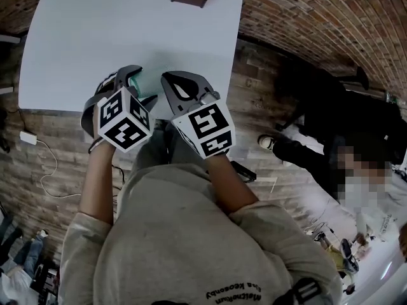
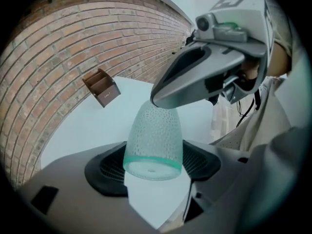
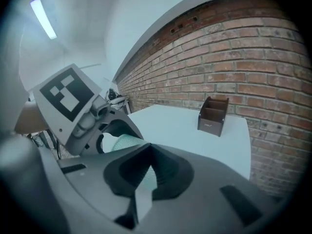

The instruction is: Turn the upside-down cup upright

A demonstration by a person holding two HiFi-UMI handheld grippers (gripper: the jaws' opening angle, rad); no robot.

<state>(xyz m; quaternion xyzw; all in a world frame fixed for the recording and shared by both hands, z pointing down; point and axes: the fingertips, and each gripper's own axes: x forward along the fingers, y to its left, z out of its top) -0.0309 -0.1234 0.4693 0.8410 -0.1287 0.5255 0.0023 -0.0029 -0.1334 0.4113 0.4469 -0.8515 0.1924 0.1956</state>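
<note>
the cup [image 2: 155, 140] appears lifted off the table [image 1: 76, 37], over its near edge just in front of the person, and both claws are on it. the left gripper [image 1: 138, 85] is clenched across the teal-banded end, its two black pads pressing the wall from either side. in the left gripper view that end faces the camera and looks like the closed base, though i cannot be sure. from there the cup's long axis runs away from the left jaws, far and downward toward the table top, so the other end, likely the mouth, points away from the person and the cup reads as tipped, not upright. the right gripper [image 3: 150, 147] comes in from the right and meets that far end. its jaws are closed tight, and in the right gripper view a strip of the dotted wall runs in between them, so it seems to pinch the thin wall there. neither hand is nearer: they hold opposite ends of one axis, left at the near end, right at the far end. the coming move, as i judge it, turns on that line: the far end must swing up and the banded end down, and one grip will probably have to release or roll with the cup.
</note>
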